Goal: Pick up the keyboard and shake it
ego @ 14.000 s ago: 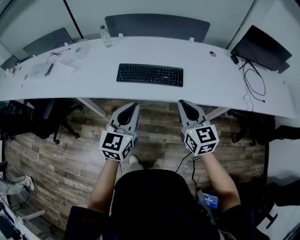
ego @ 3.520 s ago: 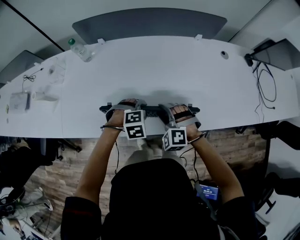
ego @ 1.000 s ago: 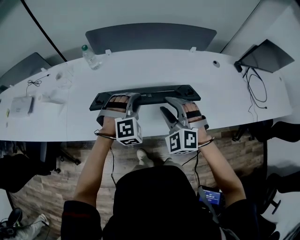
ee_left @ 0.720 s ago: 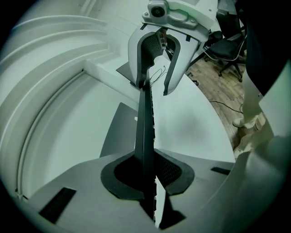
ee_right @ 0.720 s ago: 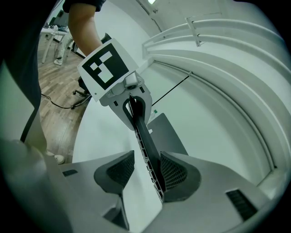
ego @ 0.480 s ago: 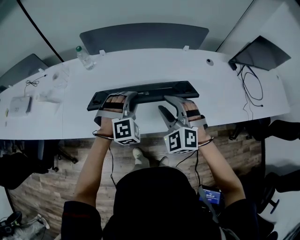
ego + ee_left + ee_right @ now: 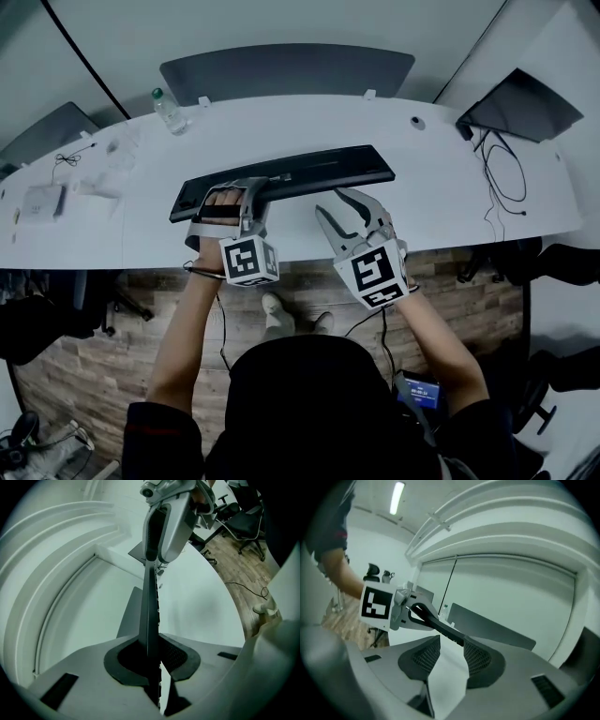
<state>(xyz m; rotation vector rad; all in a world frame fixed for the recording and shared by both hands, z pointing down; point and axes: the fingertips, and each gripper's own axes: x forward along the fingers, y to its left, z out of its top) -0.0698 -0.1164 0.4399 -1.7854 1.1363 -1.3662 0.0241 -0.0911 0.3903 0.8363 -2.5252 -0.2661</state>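
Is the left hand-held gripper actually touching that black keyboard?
Touching. The left gripper view shows the keyboard edge-on between the two pads of the left hand-held gripper, both pressing on it.

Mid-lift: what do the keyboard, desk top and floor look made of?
Keyboard: likely matte black plastic; thin rigid slab, no glare. Desk top: smooth white, probably laminate; faint sheen. Floor: wood-look planks; real wood or vinyl unclear.

Black, long, slim keyboard (image 7: 281,176), slanted in the head view, left end nearer. Edge-on and upright in the left gripper view, pinched near 1 end by left gripper (image 7: 152,648); key rows apparently facing right there.
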